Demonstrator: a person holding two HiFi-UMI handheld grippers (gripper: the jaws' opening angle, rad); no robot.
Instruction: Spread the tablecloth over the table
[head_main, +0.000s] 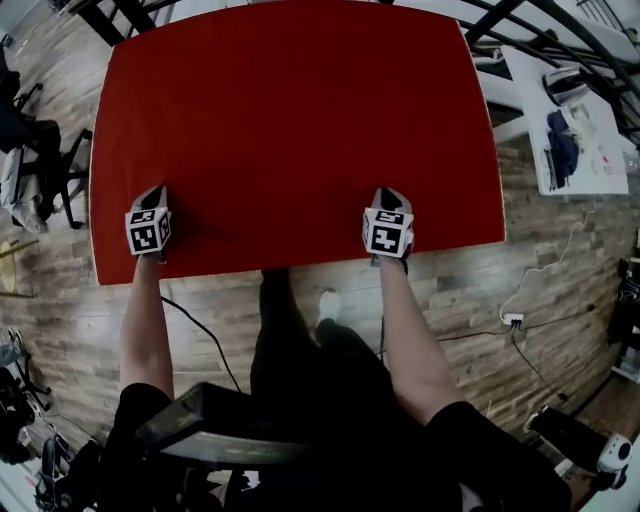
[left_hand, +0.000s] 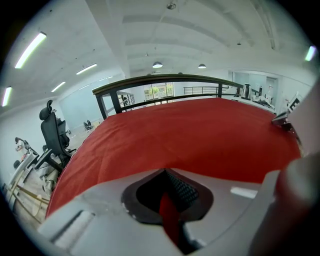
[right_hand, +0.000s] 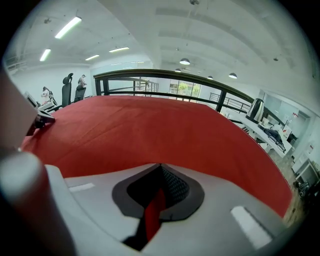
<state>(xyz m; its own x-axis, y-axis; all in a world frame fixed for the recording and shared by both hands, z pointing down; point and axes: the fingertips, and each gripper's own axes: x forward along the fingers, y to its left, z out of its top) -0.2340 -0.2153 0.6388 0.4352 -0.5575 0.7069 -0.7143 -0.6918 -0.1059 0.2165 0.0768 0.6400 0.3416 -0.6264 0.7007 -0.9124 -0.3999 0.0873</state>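
A red tablecloth (head_main: 300, 130) lies flat over the whole table top in the head view, its near edge by my body. My left gripper (head_main: 152, 205) sits at the near left edge, shut on the tablecloth; a red fold of the tablecloth (left_hand: 170, 217) is pinched between its jaws. My right gripper (head_main: 390, 212) sits at the near edge right of the middle, shut on the tablecloth as well, with a strip of the tablecloth (right_hand: 152, 215) caught between its jaws. In both gripper views the cloth stretches away smoothly to the far edge.
A black railing (left_hand: 165, 80) runs behind the far side of the table. Office chairs (head_main: 30, 170) stand on the wooden floor at the left. A white desk (head_main: 575, 120) with items is at the right. A cable and power strip (head_main: 513, 320) lie on the floor to the right.
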